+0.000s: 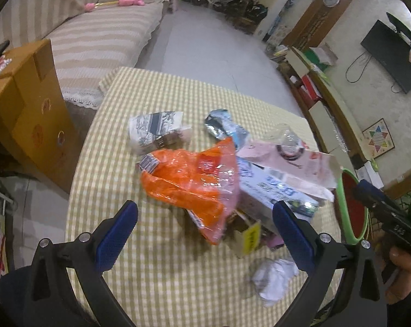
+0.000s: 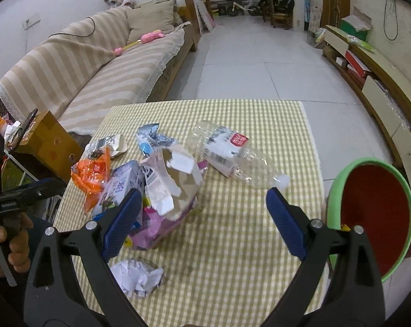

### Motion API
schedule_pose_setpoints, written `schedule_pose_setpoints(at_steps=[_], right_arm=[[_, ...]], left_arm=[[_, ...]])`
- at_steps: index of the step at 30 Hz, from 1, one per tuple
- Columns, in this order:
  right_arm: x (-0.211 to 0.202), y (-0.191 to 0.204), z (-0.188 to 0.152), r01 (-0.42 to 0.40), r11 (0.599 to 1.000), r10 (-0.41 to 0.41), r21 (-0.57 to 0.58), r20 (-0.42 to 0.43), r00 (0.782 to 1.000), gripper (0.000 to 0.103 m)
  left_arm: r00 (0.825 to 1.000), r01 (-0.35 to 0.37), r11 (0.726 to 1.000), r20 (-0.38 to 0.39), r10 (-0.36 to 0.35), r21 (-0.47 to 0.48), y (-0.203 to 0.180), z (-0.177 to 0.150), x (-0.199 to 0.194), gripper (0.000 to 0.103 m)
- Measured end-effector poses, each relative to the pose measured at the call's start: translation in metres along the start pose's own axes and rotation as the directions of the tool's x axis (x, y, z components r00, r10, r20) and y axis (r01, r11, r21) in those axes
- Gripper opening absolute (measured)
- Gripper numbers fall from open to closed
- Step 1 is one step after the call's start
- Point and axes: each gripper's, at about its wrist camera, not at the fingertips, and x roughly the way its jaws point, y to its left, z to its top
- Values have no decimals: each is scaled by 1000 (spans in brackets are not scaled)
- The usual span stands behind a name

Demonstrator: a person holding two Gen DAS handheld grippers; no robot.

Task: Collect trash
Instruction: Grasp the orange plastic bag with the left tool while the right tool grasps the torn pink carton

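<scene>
**Both grippers wide over the trash pile**

Now the left gripper (image 1: 205, 226) hangs over the checked table (image 1: 156, 278) with its blue pads spread wide and nothing between them. Centre of the left view, just beyond the pads, lies an orange bag (image 1: 189, 182); a blue-and-white carton (image 1: 270, 185) and a pink carton (image 1: 295, 163) sit to its right, touching. A crushed clear bottle (image 1: 287, 139) shows behind the pink carton. A printed wrapper (image 1: 153, 128) lies upper left of the pile and a silver-blue pouch (image 1: 221, 125) beside it. A crumpled paper ball (image 1: 273, 278) rests lower right, near the table edge.

The right gripper (image 2: 202, 218) is likewise fully open and empty. In its view a torn carton (image 2: 172, 185) stands just past the left pad, the bottle lies centre, slanting down to the right, and the paper ball sits lower left. A bin (image 2: 336, 190), green outside and red inside, stands at the table's right edge, lower right of the frame. A hand (image 2: 11, 242) holding the other gripper shows at the left edge. A cardboard box (image 1: 33, 103) stands at the left of the left view.
</scene>
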Motion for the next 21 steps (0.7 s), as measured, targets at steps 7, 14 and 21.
schedule_pose_setpoints(at_steps=[7, 14, 21], right_arm=[[21, -5, 2, -26, 998, 27, 57, -32, 999, 91], [40, 4, 9, -55, 996, 59, 75, -42, 997, 91], [58, 17, 11, -80, 996, 83, 49, -77, 994, 71]], left_arm=[[999, -16, 1000, -32, 16, -15, 8, 8, 26, 95], [998, 17, 995, -63, -24, -99, 22, 6, 45, 95], [991, 76, 970, -92, -99, -233, 37, 1, 70, 86]])
